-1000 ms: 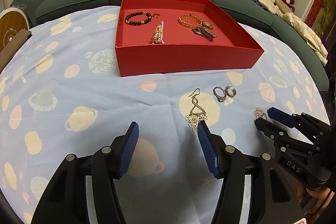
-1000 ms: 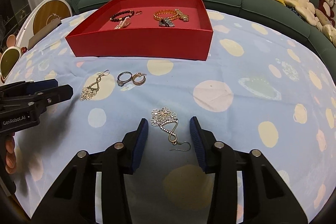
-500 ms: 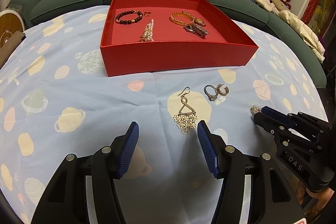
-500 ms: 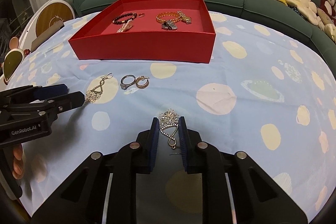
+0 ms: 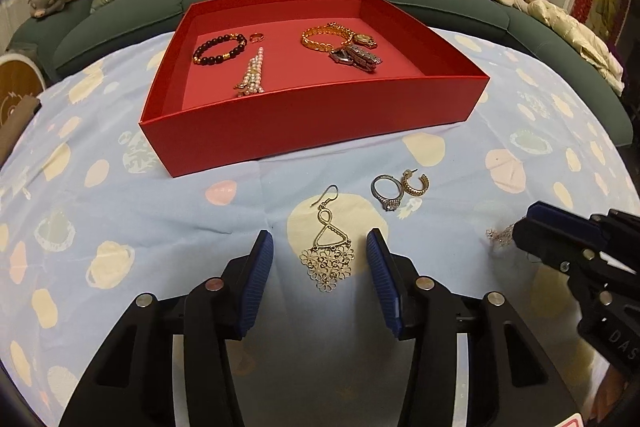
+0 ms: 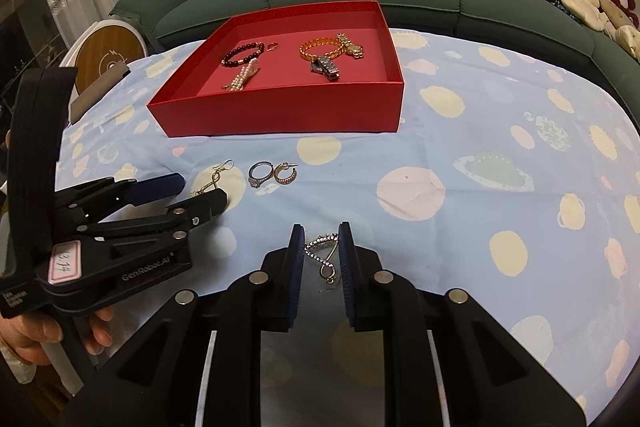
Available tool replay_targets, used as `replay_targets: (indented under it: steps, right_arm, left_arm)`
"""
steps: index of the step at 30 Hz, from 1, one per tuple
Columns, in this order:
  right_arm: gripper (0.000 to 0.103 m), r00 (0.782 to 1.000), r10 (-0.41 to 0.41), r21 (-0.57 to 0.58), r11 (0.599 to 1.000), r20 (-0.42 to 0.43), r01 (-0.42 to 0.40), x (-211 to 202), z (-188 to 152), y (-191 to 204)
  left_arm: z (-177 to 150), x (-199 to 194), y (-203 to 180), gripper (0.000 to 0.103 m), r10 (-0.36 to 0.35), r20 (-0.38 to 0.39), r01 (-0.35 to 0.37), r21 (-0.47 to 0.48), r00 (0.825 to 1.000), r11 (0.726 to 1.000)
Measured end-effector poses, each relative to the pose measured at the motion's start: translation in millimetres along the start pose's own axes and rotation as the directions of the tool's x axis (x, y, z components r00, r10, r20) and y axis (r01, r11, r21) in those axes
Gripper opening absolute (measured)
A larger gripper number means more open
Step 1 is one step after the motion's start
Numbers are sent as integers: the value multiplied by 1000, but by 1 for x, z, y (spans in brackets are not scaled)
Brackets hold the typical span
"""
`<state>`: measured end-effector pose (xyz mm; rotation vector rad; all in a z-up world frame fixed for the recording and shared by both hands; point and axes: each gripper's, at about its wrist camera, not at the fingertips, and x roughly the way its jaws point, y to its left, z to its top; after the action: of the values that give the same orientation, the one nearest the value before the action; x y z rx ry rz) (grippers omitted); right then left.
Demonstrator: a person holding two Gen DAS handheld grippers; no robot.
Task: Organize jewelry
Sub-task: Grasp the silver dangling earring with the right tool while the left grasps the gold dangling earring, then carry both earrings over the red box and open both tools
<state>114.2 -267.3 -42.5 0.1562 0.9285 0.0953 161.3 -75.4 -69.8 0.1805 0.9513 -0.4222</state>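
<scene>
The left gripper (image 5: 320, 259) has its two blue pads on either side of the gold drop earring (image 5: 326, 247), which lies flat on the blue tablecloth (image 5: 120, 211). The jaws are closing, but the pads do not press the earring yet; there is a gap on both sides. The long axis of the earring runs from near to far, with the filigree fan at the near end and the hook at the far end, so it lies along the fingers and the jaws close across its width.

The right gripper (image 6: 320, 247) is clamped on the crystal earring (image 6: 324, 255), which looks a little crumpled between the pads, its hook toward the near side.

The red tray (image 5: 312, 119) stands far from both grippers, straight ahead, and its near wall must be cleared from above. Inside, the right near part of its floor is free. Just to the right of the gold earring, the silver ring (image 5: 384, 191) and the gold hoop earring (image 5: 416, 183) touch each other; I judge that the left jaws do not reach them.
</scene>
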Motion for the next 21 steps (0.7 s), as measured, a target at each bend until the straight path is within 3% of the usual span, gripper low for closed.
replay_targets:
  steps: [4, 6, 8, 21]
  right_arm:
    - [17, 1000, 3, 18, 1000, 4, -3, -3, 2, -5]
    - [17, 1000, 3, 25, 1000, 6, -3, -4, 2, -7]
    - [17, 1000, 4, 27, 1000, 9, -4, -6, 2, -7]
    - [17, 999, 31, 27, 999, 39, -32, -20, 10, 2]
  left_arm:
    - [-3, -2, -1, 23, 27, 18, -27, 27, 999, 999]
    - [-3, -2, 3, 10, 15, 19, -15, 17, 1000, 1000]
    - [-1, -3, 8, 6, -13, 14, 13, 2, 1000, 1000]
    - [0, -28, 19, 3, -106, 45, 107, -18, 993, 994]
